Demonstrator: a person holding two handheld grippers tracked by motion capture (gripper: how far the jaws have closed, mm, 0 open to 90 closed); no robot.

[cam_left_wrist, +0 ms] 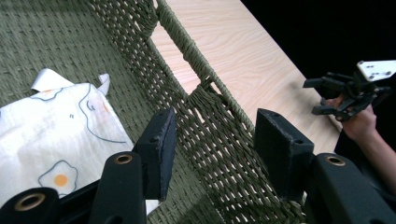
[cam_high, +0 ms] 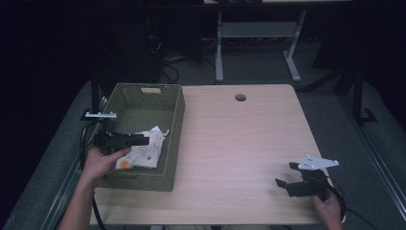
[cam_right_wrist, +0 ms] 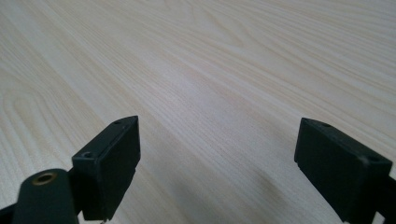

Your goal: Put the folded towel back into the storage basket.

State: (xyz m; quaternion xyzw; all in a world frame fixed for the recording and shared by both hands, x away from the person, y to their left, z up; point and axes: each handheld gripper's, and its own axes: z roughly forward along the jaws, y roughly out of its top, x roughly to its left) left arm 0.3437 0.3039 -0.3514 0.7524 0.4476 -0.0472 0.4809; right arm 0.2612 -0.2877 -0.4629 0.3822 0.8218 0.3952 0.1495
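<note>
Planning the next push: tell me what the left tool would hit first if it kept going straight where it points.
Most likely the woven wall of the basket: it lies between the left tool and the table beyond. The egg-print cloth sits off to one side. Depth is hard to judge.

High view: looks forward and down from above the person's side; takes in the whole table [cam_high: 239,143], the green woven basket [cam_high: 143,103] at its left, and floor and desk legs beyond.
Left gripper view: rides on the left gripper [cam_left_wrist: 212,149], sits close inside the basket [cam_left_wrist: 210,121], and looks along its jaws over the basket wall, across the table [cam_left_wrist: 243,51] toward the right gripper [cam_left_wrist: 322,95].
Right gripper view: rides on the right gripper [cam_right_wrist: 217,163], low and near the tabletop [cam_right_wrist: 210,70], facing along the wood grain.
Shared, high and left: basket, patterned cloth [cam_high: 146,148] [cam_left_wrist: 51,135], right gripper [cam_high: 287,176].
Shared, all three: tabletop.
</note>
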